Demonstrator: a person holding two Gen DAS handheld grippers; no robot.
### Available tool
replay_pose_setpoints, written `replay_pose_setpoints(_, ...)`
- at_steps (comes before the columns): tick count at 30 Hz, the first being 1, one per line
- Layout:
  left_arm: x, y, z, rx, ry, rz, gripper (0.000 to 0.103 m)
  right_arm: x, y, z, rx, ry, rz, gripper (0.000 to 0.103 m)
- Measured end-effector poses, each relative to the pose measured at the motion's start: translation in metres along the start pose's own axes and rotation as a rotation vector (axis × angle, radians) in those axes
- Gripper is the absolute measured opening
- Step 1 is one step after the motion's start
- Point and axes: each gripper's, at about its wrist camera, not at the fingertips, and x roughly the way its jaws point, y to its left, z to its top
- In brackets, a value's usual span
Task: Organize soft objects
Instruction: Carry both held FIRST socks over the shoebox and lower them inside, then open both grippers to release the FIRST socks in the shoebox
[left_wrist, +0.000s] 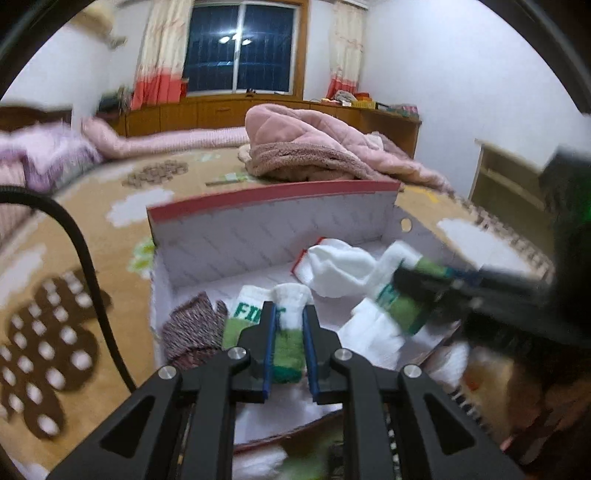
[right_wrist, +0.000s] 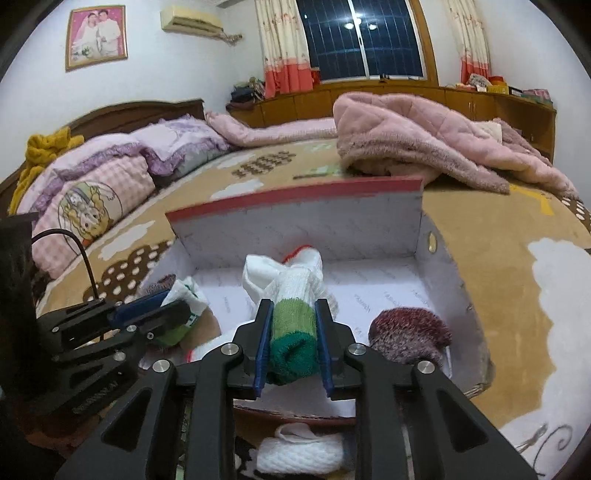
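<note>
An open cardboard box (left_wrist: 258, 229) (right_wrist: 295, 225) with a red rim sits on the bed. My left gripper (left_wrist: 290, 314) is shut on a green-and-white sock (left_wrist: 290, 332) over the box's near left. My right gripper (right_wrist: 293, 308) is shut on another green-and-white sock (right_wrist: 293, 339) over the box's near middle; it shows blurred in the left wrist view (left_wrist: 402, 284). Inside the box lie a rolled white sock with red trim (left_wrist: 336, 266) (right_wrist: 280, 269) and a maroon knit sock (left_wrist: 194, 325) (right_wrist: 410, 332). The left gripper shows in the right wrist view (right_wrist: 177, 302).
A pink quilted coat (right_wrist: 424, 136) lies behind the box. Pillows (right_wrist: 110, 173) are piled at the headboard. A white sock (right_wrist: 299, 450) lies in front of the box below my right gripper. A black cable (left_wrist: 85, 251) runs at the left.
</note>
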Motion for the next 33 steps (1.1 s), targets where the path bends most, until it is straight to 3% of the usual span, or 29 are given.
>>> replay_pose_setpoints(8, 0.015, 0.01, -0.006, -0.192, 0.076, -0.167, 0.012, 0.009, 0.008, -0.008, -0.056, 0.04, -0.036, 0.027)
replay_pose_setpoints(12, 0.016, -0.012, -0.01, -0.097, 0.071, -0.116, 0.012, 0.009, 0.007, -0.01, -0.058, 0.042, -0.041, 0.028)
replay_pose_setpoints(17, 0.012, -0.008, -0.011, -0.129, 0.052, -0.136, 0.012, 0.008, 0.009, -0.011, -0.073, 0.032, -0.062, 0.029)
replay_pose_setpoints(23, 0.01, -0.01, -0.011, -0.106, 0.054, -0.142, 0.012, 0.011, 0.008, -0.012, -0.061, 0.034, -0.097, 0.038)
replay_pose_setpoints(25, 0.01, -0.01, -0.011, -0.105, 0.054, -0.145, 0.016, 0.01, 0.008, -0.012, -0.06, 0.032, -0.098, 0.039)
replay_pose_setpoints(27, 0.009, -0.009, -0.01, -0.11, 0.048, -0.141, 0.028, 0.009, 0.008, -0.012, -0.054, 0.028, -0.096, 0.041)
replay_pose_setpoints(31, 0.002, -0.014, -0.008, -0.09, 0.015, -0.093, 0.042, 0.005, 0.005, -0.012, -0.029, -0.004, -0.096, 0.045)
replay_pose_setpoints(33, -0.004, -0.016, -0.006, -0.069, -0.009, -0.061, 0.059, 0.004, 0.003, -0.011, -0.022, -0.006, -0.105, 0.048)
